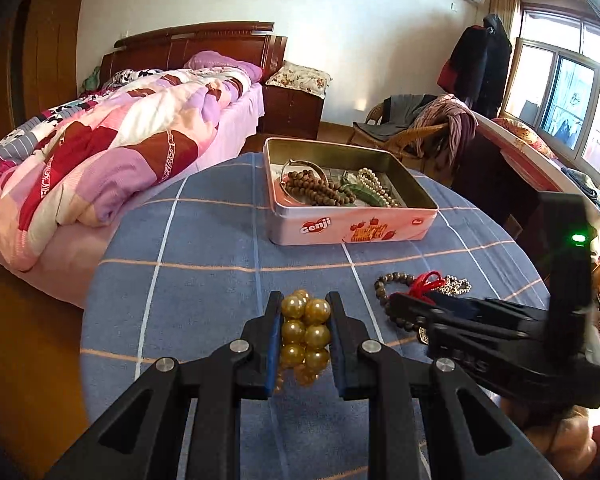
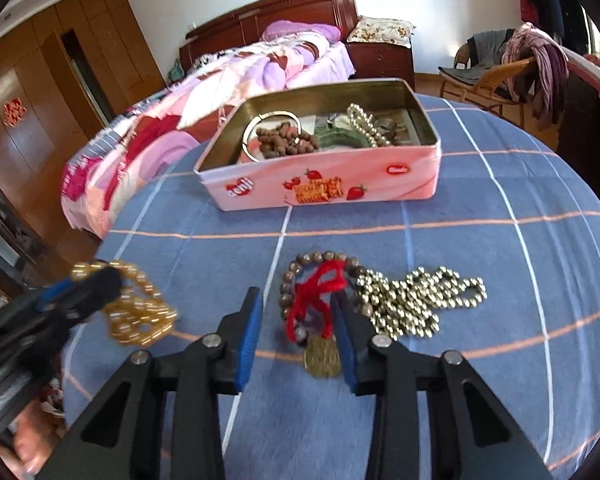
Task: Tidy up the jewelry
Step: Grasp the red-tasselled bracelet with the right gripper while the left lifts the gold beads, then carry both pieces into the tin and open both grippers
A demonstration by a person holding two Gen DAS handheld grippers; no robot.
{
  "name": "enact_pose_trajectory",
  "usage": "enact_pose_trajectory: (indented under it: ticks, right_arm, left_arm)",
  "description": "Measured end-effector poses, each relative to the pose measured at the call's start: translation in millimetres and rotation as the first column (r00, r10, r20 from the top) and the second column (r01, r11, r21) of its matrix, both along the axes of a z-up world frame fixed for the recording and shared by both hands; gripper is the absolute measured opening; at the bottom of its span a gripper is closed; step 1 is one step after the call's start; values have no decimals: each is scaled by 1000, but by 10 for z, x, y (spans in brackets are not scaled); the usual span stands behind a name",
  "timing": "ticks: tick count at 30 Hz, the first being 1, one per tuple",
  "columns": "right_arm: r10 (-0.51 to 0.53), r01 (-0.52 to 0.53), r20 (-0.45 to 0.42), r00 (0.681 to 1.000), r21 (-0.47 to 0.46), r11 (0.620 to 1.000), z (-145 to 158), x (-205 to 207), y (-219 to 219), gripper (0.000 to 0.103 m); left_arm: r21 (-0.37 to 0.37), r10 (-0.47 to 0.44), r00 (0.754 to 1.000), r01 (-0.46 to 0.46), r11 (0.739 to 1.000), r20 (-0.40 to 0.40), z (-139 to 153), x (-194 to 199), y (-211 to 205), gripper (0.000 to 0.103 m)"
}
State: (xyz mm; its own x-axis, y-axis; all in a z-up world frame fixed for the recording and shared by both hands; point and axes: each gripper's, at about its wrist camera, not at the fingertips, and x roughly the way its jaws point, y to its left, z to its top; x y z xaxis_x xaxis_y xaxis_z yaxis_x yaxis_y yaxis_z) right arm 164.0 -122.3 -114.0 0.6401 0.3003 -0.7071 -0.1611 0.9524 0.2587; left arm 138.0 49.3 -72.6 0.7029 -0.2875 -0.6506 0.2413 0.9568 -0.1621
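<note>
Gold bead bracelet point(image 1: 305, 330) sat clamped in left gripper point(image 1: 305, 334), above blue checked tablecloth point(image 1: 204, 280). Right gripper point(image 2: 298, 322) straddled red cord point(image 2: 320, 296) of brown bead bracelet point(image 2: 296, 276); pads apart, not pressing. Pink tin point(image 2: 380, 176) beyond.

Bright window daylight – fisheye-warped edges – blurred left side.
</note>
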Motion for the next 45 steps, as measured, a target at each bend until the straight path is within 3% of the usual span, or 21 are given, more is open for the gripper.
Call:
enact_pose_trajectory:
  ticks: [3, 6, 23, 35, 45]
  right_arm:
    - [-8, 8, -20, 1000, 14, 1000, -38, 33, -32, 14]
    - [-30, 30, 6, 1000, 8, 1000, 23, -26, -90, 10]
    - [-124, 85, 208, 970, 186, 979, 863, -312, -658, 10]
    - [-121, 58, 248, 961, 248, 967, 997, 35, -767, 10]
    - [-129, 67, 256, 958, 235, 970, 943, 515, -751, 10]
  left_arm:
    - [-6, 0, 1000, -1, 1000, -8, -21, 14, 9, 21]
    - [-16, 0, 1000, 0, 1000, -13, -35, 10, 12, 21]
    - [-51, -12, 999, 14, 999, 38, 119, 32, -27, 21]
    - [-61, -28, 990, 36, 998, 140, 403, 386, -166, 21]
    - [-86, -39, 985, 55, 995, 171, 402, 931, -370, 21]
